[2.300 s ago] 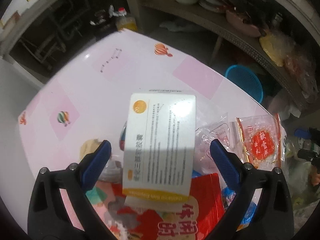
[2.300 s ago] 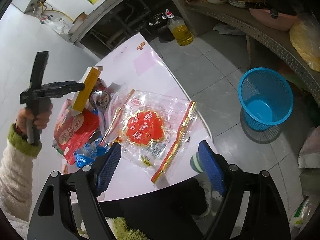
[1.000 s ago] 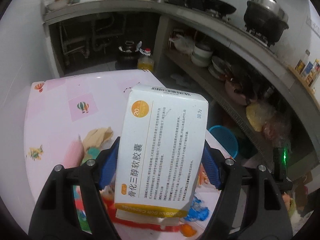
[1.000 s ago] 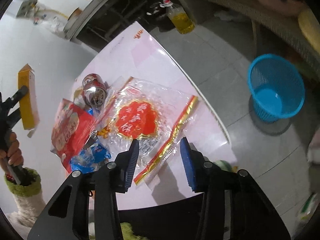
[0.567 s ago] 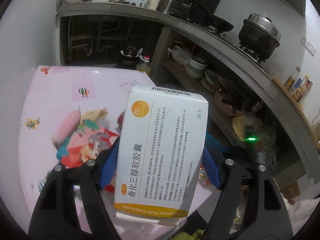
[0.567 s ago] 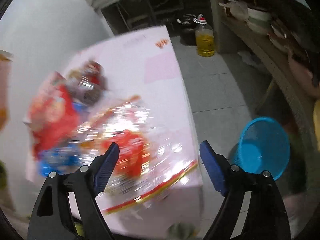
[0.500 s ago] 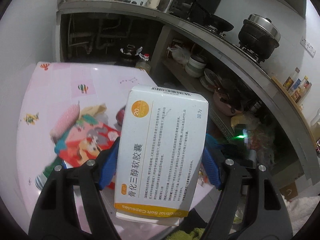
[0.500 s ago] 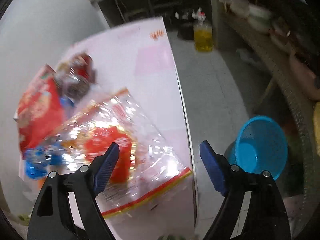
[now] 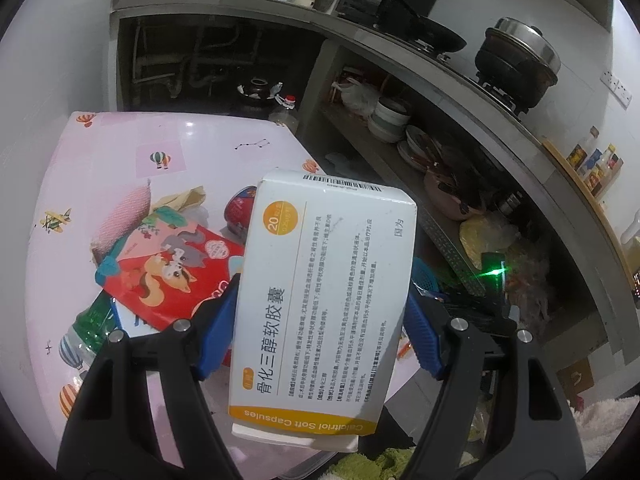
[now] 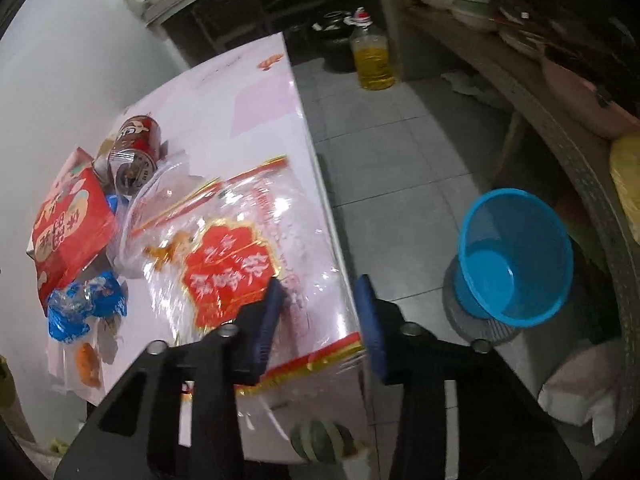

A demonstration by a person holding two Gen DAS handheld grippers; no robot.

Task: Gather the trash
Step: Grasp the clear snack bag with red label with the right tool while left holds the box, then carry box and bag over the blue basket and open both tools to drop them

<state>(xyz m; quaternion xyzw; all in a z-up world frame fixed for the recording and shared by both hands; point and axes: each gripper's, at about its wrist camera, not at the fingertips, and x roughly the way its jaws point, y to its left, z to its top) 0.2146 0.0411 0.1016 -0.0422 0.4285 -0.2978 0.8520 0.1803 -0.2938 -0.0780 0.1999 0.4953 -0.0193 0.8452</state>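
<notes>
Left fingers: the left gripper [image 9: 320,320] has its blue pads clamped on both long sides of a white and orange medicine box [image 9: 324,300], which is lifted clear above the table.
Right fingers: the right gripper [image 10: 320,312] has its jaws closing; the corner of a clear cellophane bag with a red label [image 10: 236,276] lies between the pads at the table's right edge. Whether the pads already press on the film I cannot tell.
Table: a pink patterned table [image 10: 248,92] carries the litter, all heaped toward its near end.
Red snack packet: a red snack packet [image 10: 68,228] lies by the left edge, touching the cellophane bag.
Can: a red drink can [image 10: 134,148] lies on its side just beyond the packet.
Blue wrapper: a crumpled blue wrapper [image 10: 84,304] sits near the front left corner.
Green bottle: a green bottle [image 9: 86,328] lies partly under the packet.
Bin: a blue mesh basket [image 10: 516,256] stands on the tiled floor, well apart from the table's right edge.
Oil bottle: an oil bottle [image 10: 372,56] stands on the floor beyond the far corner.
</notes>
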